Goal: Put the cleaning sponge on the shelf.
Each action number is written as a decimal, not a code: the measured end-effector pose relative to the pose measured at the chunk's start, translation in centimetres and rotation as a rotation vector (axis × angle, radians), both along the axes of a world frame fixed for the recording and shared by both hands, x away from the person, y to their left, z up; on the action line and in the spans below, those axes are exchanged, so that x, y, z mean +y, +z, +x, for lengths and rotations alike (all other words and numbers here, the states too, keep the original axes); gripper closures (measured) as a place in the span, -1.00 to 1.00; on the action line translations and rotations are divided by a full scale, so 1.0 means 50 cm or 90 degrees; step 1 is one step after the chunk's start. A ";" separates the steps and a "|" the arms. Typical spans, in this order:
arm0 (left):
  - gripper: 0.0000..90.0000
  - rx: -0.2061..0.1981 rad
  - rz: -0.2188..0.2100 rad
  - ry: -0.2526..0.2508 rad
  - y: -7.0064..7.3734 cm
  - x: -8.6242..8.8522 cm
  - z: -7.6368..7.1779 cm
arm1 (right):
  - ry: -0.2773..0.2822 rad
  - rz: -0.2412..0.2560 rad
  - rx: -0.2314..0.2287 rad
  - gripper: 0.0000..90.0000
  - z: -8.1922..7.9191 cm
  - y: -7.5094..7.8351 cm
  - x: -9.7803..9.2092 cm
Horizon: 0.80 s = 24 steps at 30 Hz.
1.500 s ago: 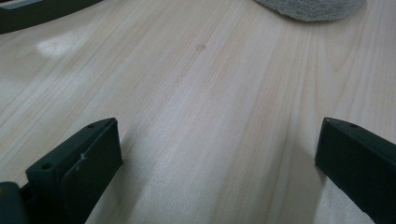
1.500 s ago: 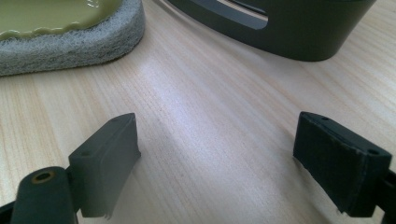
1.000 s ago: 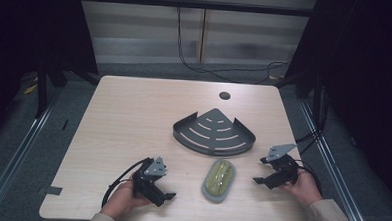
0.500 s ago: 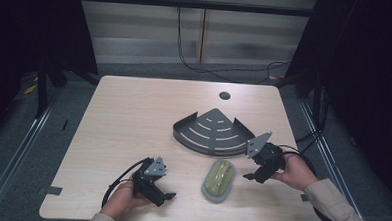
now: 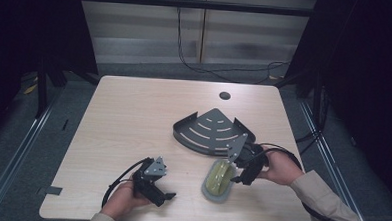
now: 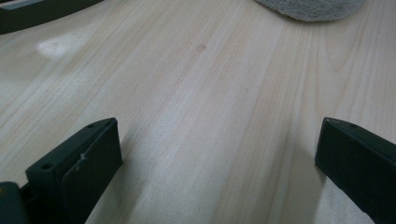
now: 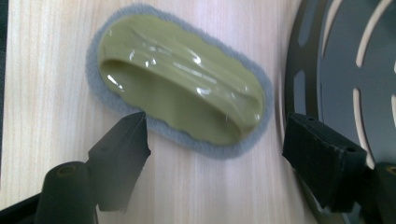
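Observation:
An olive-green scrubber (image 5: 220, 177) on a grey felt pad lies flat on the wooden table (image 5: 133, 123), near the front edge. Just behind it stands a dark quarter-round rack (image 5: 210, 131) with curved slots. My right gripper (image 5: 235, 171) hovers open over the scrubber's right end. In the right gripper view the scrubber (image 7: 182, 98) lies between and just beyond the spread jaws of that gripper (image 7: 219, 123), and the rack (image 7: 341, 70) is at the right. My left gripper (image 5: 167, 198) rests open low over bare wood at the front left (image 6: 219, 126), with nothing between its jaws.
A round hole (image 5: 224, 95) sits near the table's far edge. Cables trail from both grippers across the front of the table. In the left gripper view the grey pad's edge (image 6: 313, 7) and the rack's rim (image 6: 28, 14) lie ahead.
My right gripper has moved left from the table's right edge to the scrubber and now hangs over it. The left gripper and the scrubber have stayed put.

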<state>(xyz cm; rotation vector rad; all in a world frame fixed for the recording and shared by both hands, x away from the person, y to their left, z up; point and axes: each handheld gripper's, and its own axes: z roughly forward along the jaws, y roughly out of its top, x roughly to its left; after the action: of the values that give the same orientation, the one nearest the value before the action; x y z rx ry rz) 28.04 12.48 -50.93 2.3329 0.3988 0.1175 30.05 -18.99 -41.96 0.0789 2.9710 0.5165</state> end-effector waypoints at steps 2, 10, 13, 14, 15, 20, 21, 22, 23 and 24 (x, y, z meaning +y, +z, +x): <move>-1.00 0.000 -0.002 0.001 0.000 0.000 0.000 | 0.007 -0.005 0.002 -0.50 -0.001 -0.002 0.013; -1.00 0.000 -0.002 0.000 0.000 0.000 0.000 | 0.044 -0.029 0.003 -0.50 0.001 -0.016 0.059; -1.00 0.000 -0.002 0.001 -0.001 0.000 0.000 | 0.056 -0.041 0.005 -0.49 0.003 -0.023 0.073; -1.00 0.000 0.000 0.000 0.000 0.000 0.000 | 0.064 -0.043 0.006 -0.47 0.004 -0.026 0.077; -1.00 0.000 0.000 0.000 0.000 0.000 0.000 | 0.060 -0.050 0.012 -0.37 0.001 -0.028 0.081; -1.00 0.000 0.000 0.000 0.000 0.000 0.000 | 0.118 -0.069 0.042 0.59 -0.002 -0.030 0.083; -1.00 0.000 0.000 0.000 0.000 0.000 0.000 | 0.120 -0.064 0.038 0.59 -0.003 -0.027 0.081; -1.00 0.000 0.000 0.000 0.000 0.000 0.000 | 0.118 -0.067 0.044 0.60 -0.002 -0.024 0.078; -1.00 0.000 0.000 0.000 0.000 0.000 0.000 | 0.120 -0.072 0.054 0.60 0.000 -0.022 0.076; -1.00 0.000 0.000 0.000 0.000 0.000 0.000 | 0.113 -0.079 0.052 0.60 0.000 -0.020 0.074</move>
<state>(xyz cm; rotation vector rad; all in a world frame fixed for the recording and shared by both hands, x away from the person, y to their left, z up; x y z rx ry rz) 28.04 12.49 -50.92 2.3333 0.3981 0.1173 30.07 -15.29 -42.94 -0.1818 3.0997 0.3547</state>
